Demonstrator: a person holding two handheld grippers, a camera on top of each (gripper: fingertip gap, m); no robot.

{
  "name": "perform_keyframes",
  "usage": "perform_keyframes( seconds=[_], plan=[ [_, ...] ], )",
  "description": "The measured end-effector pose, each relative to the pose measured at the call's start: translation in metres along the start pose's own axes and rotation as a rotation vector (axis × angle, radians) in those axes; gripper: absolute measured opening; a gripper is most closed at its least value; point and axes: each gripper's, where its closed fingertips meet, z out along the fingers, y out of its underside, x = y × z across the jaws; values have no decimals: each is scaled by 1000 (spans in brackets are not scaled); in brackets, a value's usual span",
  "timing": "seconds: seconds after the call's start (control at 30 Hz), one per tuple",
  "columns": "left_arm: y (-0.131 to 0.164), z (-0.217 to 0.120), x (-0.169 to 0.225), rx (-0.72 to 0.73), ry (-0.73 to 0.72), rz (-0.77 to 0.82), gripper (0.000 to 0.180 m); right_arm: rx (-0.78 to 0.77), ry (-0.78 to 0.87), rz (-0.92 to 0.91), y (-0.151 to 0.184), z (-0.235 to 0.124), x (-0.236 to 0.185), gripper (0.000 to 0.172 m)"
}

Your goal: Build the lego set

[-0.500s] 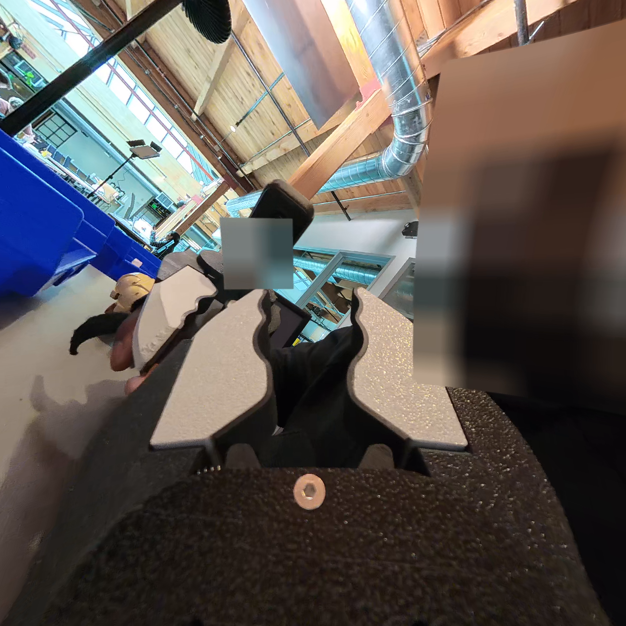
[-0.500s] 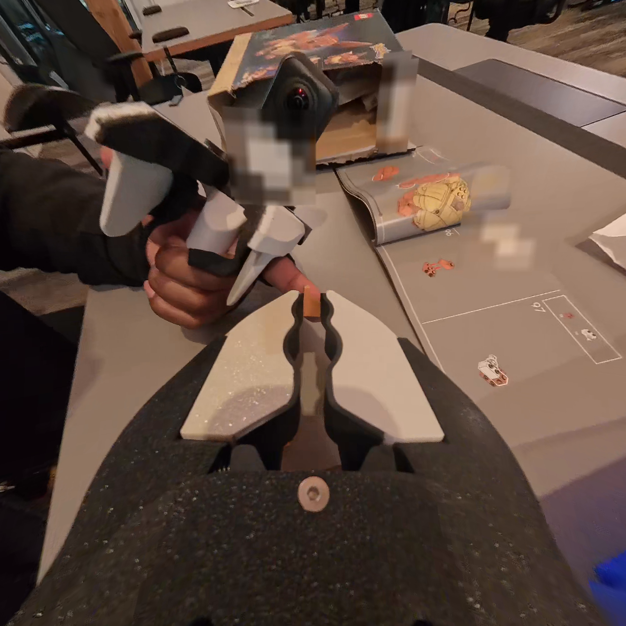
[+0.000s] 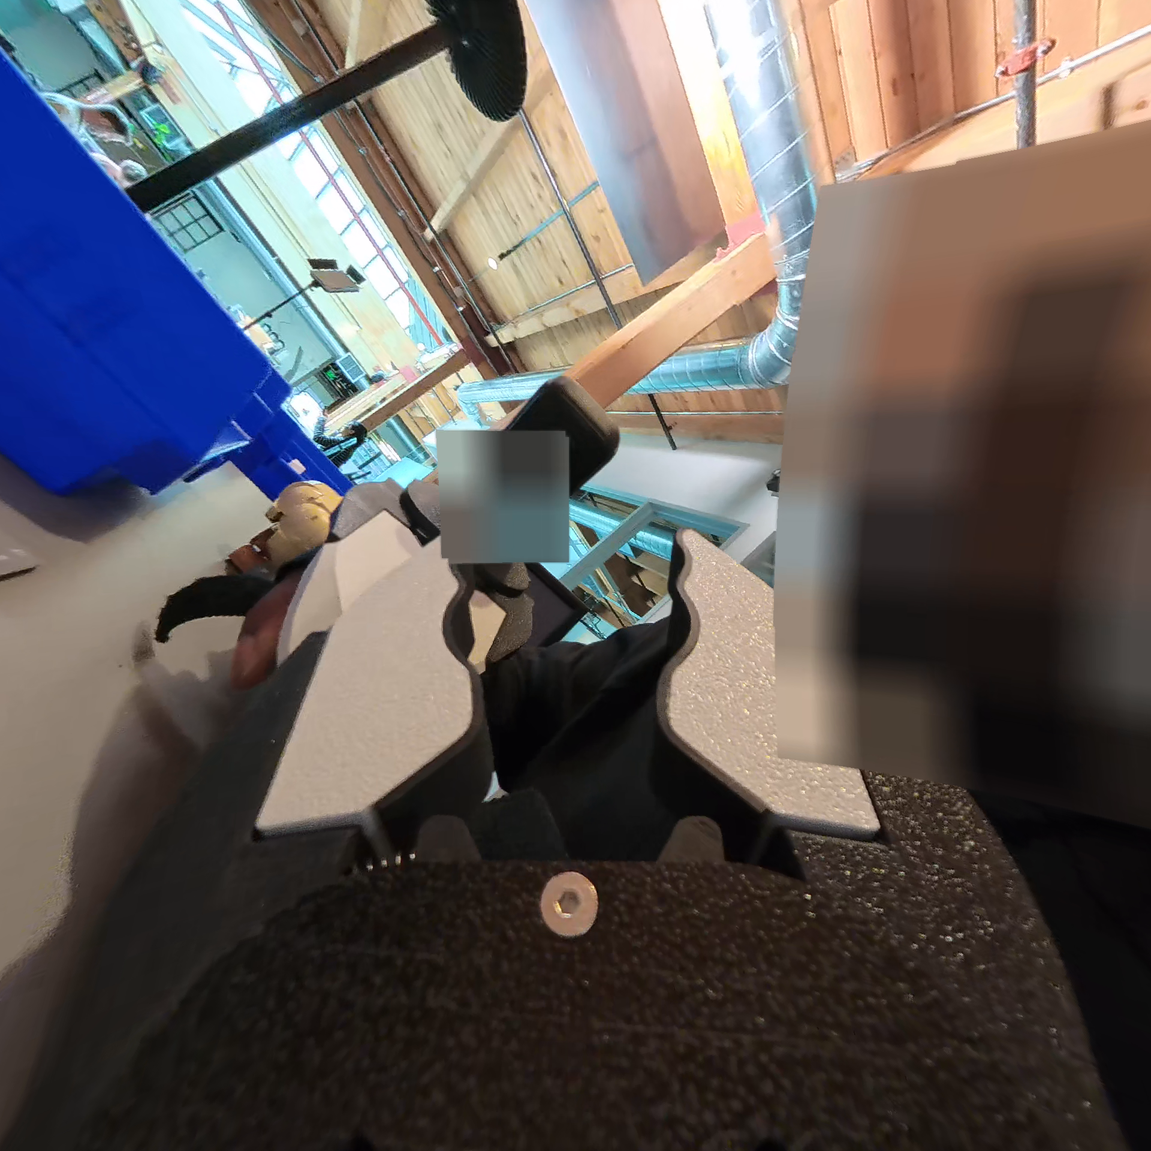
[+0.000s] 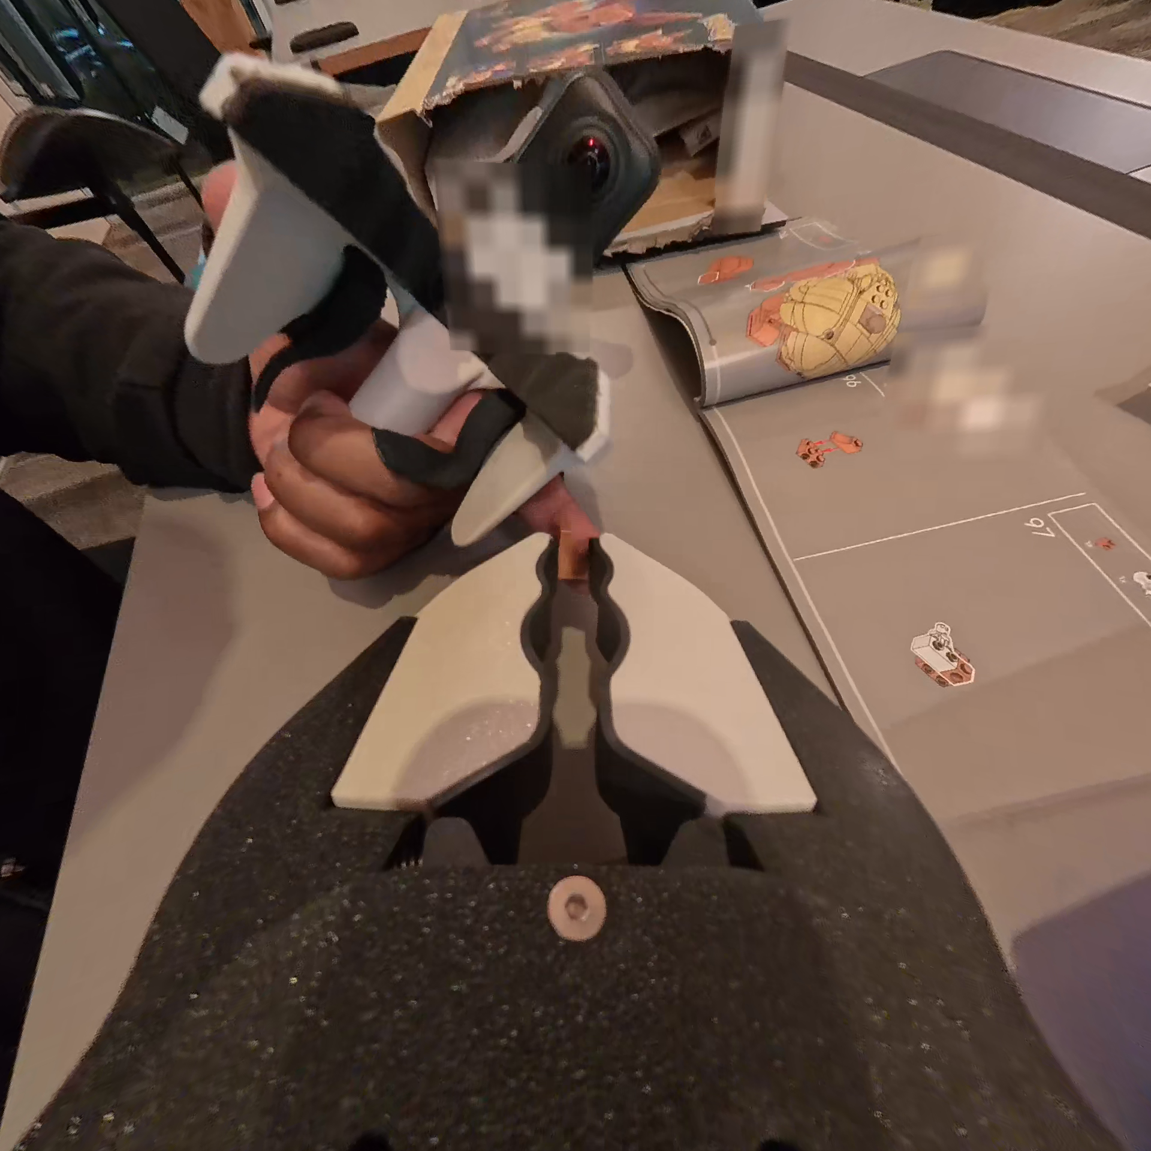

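Evidently the right gripper (image 4: pixel 573 560) pinches a small brown brick (image 4: pixel 572 558) at its very fingertips, over the grey table (image 4: pixel 205 623) beside the open instruction booklet (image 4: pixel 934 560), likely to leave the brick exposed; the left gripper (image 3: pixel 567 573) stands with fingers wide apart and empty, tilted up; only its view shows the blue bin (image 3: pixel 93 324) and tan model (image 3: pixel 305 517).

Left view is bright, daylight pouring through windows (image 3: pixel 324 187) at eleven o'clock. Right view is dim and warm, the hand (image 4: pixel 324 473) motion-blurred at ten o'clock. Edges bend fisheye-style.
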Motion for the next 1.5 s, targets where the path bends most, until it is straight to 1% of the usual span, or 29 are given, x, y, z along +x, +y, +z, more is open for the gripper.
perform_keyframes(
  seconds=[0.1, 0.13, 0.17, 0.23, 0.3, 0.4, 0.47, 0.5, 0.6, 0.7, 0.83, 0.87, 1.03, 1.1, 1.17, 1.33, 1.43, 1.5],
  plan=[
    [-2, -3, -1, -5, -21, 5, 58, -20, 24, -23, 4, 0, 3, 9],
    [-4, -5, 0, -3, -23, 19, 51, -41, 56, -37, 7, 0, 7, 9],
    [-7, -6, -1, 3, -47, 36, 49, -51, 70, -53, 9, -1, 10, 9],
    [-9, -11, -14, -11, -162, 77, 46, -10, 31, -36, 3, -3, 4, 9],
    [-13, -14, -21, 4, -230, 103, 42, 1, 25, -53, 0, -3, 2, 9],
    [-12, -18, -38, -1, -367, 129, 25, 0, 28, -167, 0, 0, -8, 9],
    [-8, -18, -43, -31, -422, 165, 16, 11, 11, -226, -1, 3, -17, 9],
    [-6, -18, -44, -50, -443, 187, 14, 19, 7, -254, -2, 4, -21, 9],
    [6, -13, -47, -126, -476, 232, 12, 43, 5, -305, -5, 6, -28, 9],
    [16, -9, -49, -191, -490, 266, 8, 27, -9, -331, -1, 10, -34, 9],
    [18, -11, -53, -206, -518, 259, 4, 2, 5, -370, 4, 13, -34, 9],
    [17, -12, -54, -198, -525, 251, 0, -5, 13, -372, 4, 13, -32, 9],
    [9, -18, -56, -161, -548, 240, 0, -30, 51, -364, 5, 9, -22, 9],
    [5, -21, -57, -163, -571, 266, 6, -57, 54, -392, 8, 5, -17, 9],
    [7, -26, -58, -226, -588, 306, 11, -120, 30, -433, 18, -1, -15, 9],
    [17, -40, -68, -444, -704, 456, 15, -237, -28, -531, 42, -8, -13, 9],
    [28, -39, -70, -528, -706, 480, 16, -306, -51, -547, 56, -6, -15, 9],
    [32, -39, -71, -552, -705, 482, 16, -307, -67, -540, 57, -6, -17, 10]
  ],
)
